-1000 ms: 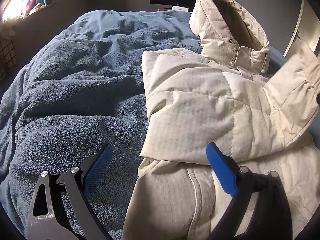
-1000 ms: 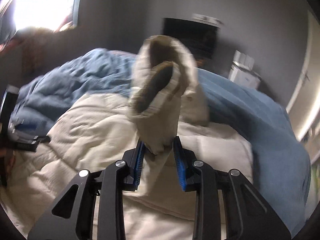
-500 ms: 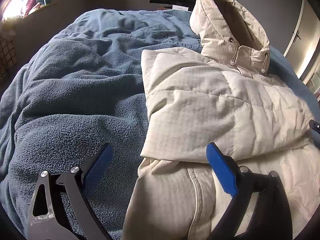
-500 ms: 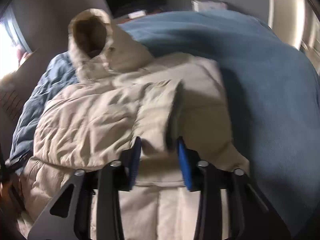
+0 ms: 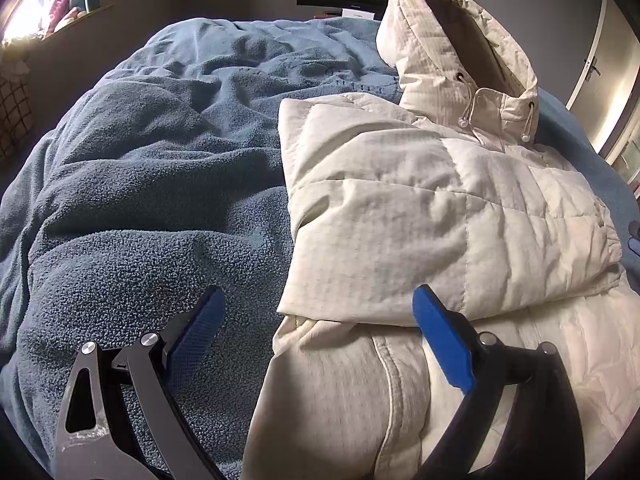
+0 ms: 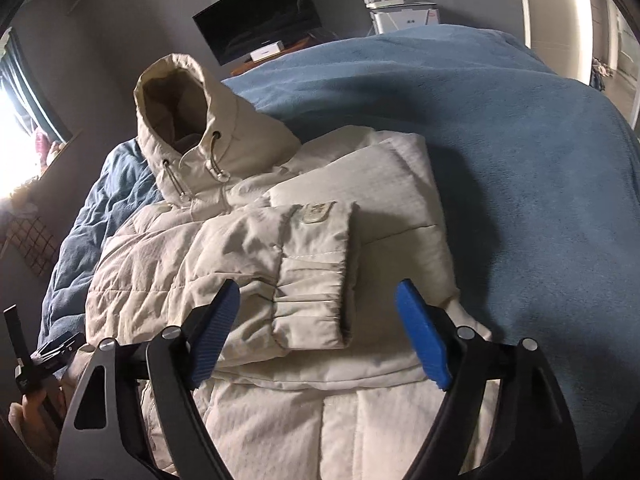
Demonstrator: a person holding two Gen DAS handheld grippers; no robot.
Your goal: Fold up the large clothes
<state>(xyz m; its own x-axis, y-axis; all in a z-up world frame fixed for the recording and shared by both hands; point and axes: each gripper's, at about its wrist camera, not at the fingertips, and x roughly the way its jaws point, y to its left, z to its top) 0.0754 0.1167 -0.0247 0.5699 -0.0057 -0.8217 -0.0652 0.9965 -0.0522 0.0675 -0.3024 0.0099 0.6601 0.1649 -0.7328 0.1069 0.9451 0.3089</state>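
Right gripper (image 6: 316,332) jaws opening, just dropped elastic-cuffed sleeve (image 6: 308,276) across chest of cream quilted hooded puffer jacket (image 5: 420,208) on blue fleece blanket (image 5: 140,200), hood at 12 o'clock; left gripper (image 5: 316,344) wide, empty; bottom fold likely next.

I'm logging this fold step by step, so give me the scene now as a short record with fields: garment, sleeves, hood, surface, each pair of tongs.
garment: cream hooded puffer jacket, lying front up
sleeves: both folded across the chest; right sleeve cuff lies on top
hood: hood open, at the far end
surface: blue fleece blanket on a bed
left tongs: left tongs open, over the jacket's edge, holding nothing
right tongs: right tongs opening, cuff lying between the pads, not gripped
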